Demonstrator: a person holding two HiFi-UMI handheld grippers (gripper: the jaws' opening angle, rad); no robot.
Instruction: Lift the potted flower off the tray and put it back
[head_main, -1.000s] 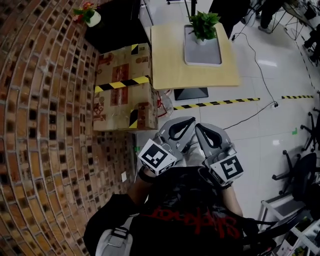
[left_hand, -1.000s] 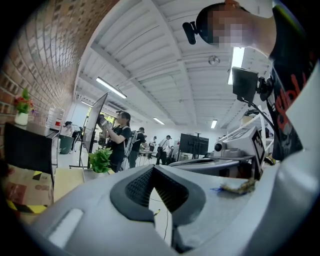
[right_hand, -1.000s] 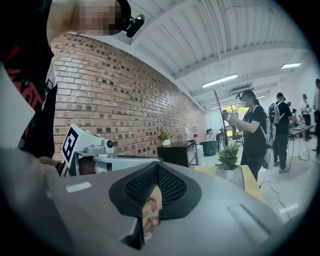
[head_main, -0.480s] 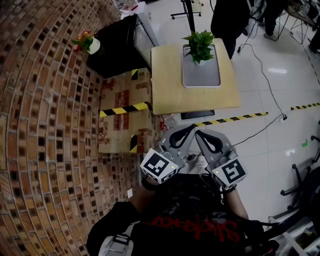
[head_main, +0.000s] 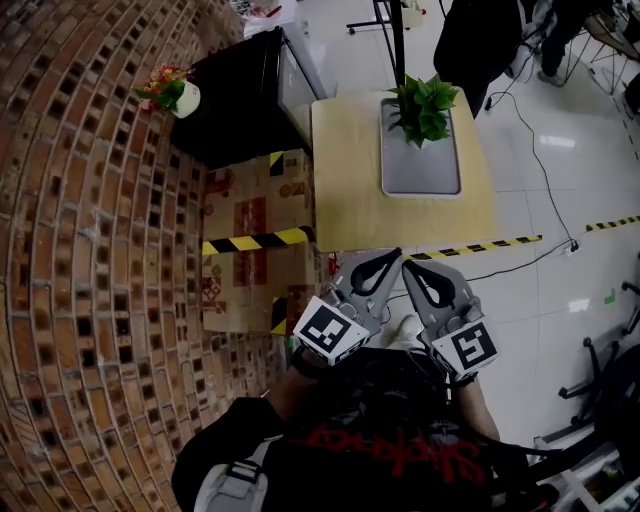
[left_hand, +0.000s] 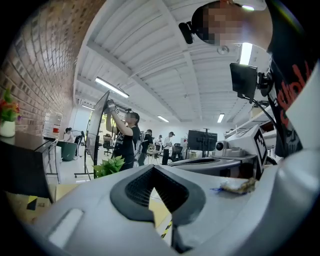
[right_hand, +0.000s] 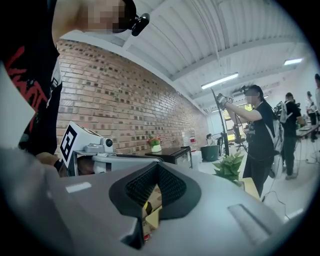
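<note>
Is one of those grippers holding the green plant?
No, the potted plant stands on the grey tray, while the left gripper and right gripper are shut, empty and well apart from it.

Bright o/h strip lights (left_hand: 111, 87), fisheye warp w/ dark corners.

Head camera looks steeply down past left gripper (head_main: 392, 258) and right gripper (head_main: 412, 270) to the table (head_main: 350, 170); gripper cameras face level, sharing the distant plant (right_hand: 230, 167).
</note>
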